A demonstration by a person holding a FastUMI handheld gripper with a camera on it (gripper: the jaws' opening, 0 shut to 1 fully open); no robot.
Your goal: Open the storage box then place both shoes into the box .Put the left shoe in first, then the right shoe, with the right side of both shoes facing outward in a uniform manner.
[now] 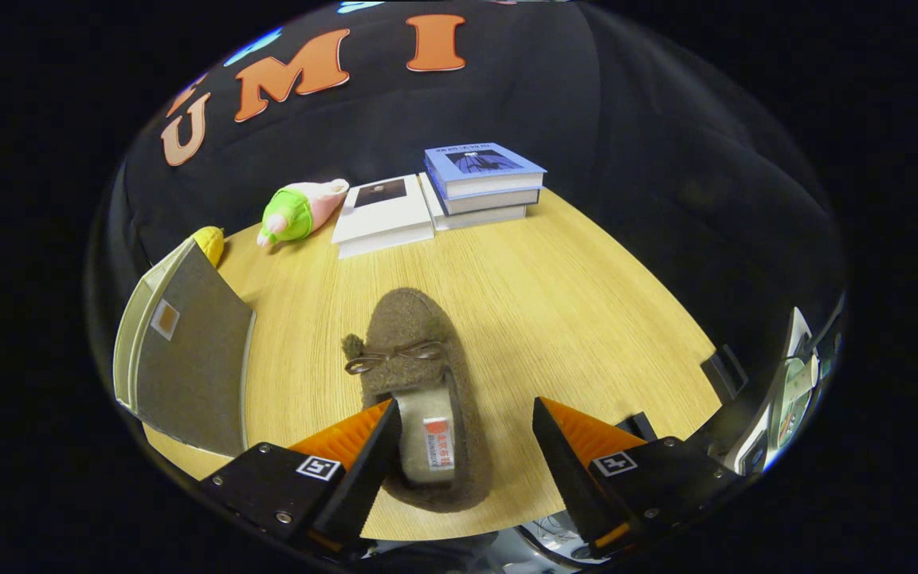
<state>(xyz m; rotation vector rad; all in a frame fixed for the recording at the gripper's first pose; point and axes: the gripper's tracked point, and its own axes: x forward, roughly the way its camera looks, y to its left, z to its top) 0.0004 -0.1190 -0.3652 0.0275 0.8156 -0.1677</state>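
Tongs [467,422] gaping over a brown shoe [419,383], gripping nothing.
Bare wooden bench [570,303] lies open rightward; storage box [180,351] stands left, books [479,183] beyond.

the gripper [467,410] hangs above the desk [586,319], tilted forward and down, so that its two fingers reach away from the camera. the fingers stand wide apart, their tips level with each other. the left fingertip [383,414] lies over the edge of the brown shoe [419,375], the right fingertip [543,410] is clear of it to the side, so the two do not press on anything.
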